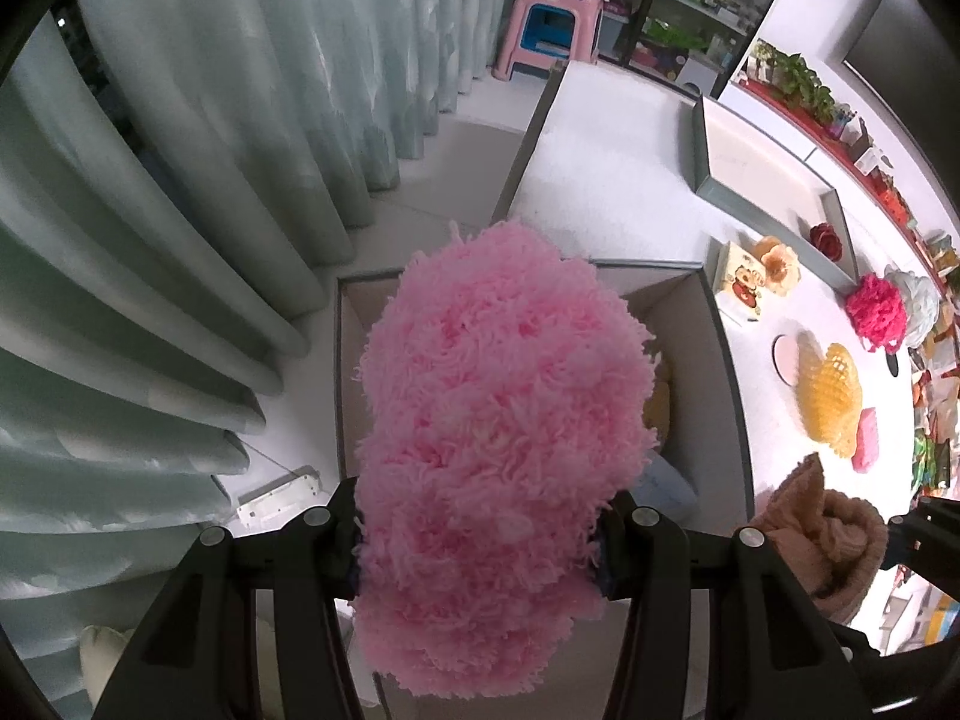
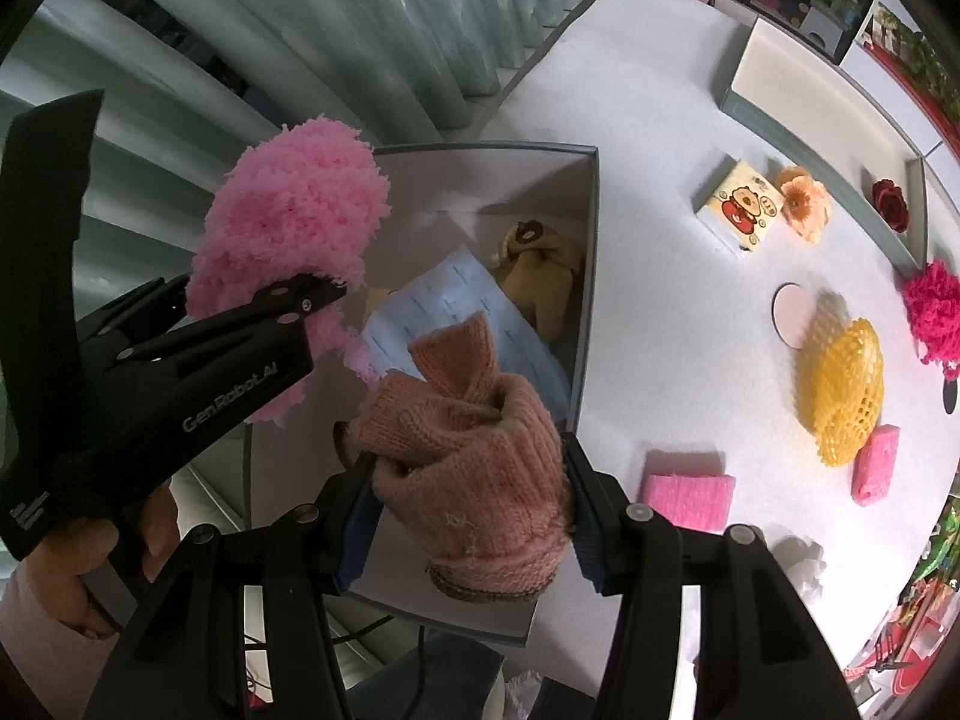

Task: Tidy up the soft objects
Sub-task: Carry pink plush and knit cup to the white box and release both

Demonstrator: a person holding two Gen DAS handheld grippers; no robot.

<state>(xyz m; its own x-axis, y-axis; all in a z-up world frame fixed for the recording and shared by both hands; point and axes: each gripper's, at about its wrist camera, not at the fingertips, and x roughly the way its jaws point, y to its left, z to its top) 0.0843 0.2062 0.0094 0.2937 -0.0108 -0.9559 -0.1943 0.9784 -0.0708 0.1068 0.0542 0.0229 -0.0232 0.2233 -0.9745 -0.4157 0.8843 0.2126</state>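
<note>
Two soft things are held over an open grey box at the edge of the white surface. From the left wrist view, the left gripper has its jaws clamped on a fluffy pink yarn ball, a shaggy looped mass that blocks most of the box interior; only a strip of yellow and a pale blue corner show past its right side. Pale green pleated curtains hang to the left, and a pink plastic stool stands beyond the far end of the surface. To the right lie a shallow grey tray with a dark red fabric rose in it, a small cartoon-printed box just beside an orange fabric flower, a magenta yarn ball, a yellow foam net sleeve and a pink foam piece. The salmon knitted glove shows at the lower right. From the right wrist view, the right gripper has its jaws clamped on that glove, bunched, ribbed at the cuff, above the box's near wall. This view opens the interior hidden before: a mustard yellow cloth bundle and a pale blue patterned sheet lie inside. It also shows the left gripper from the side with the pink yarn ball above the box's left edge, a person's hand on its handle, a second pink foam block near the right gripper, and a round pale pink disc touching the net sleeve.
</note>
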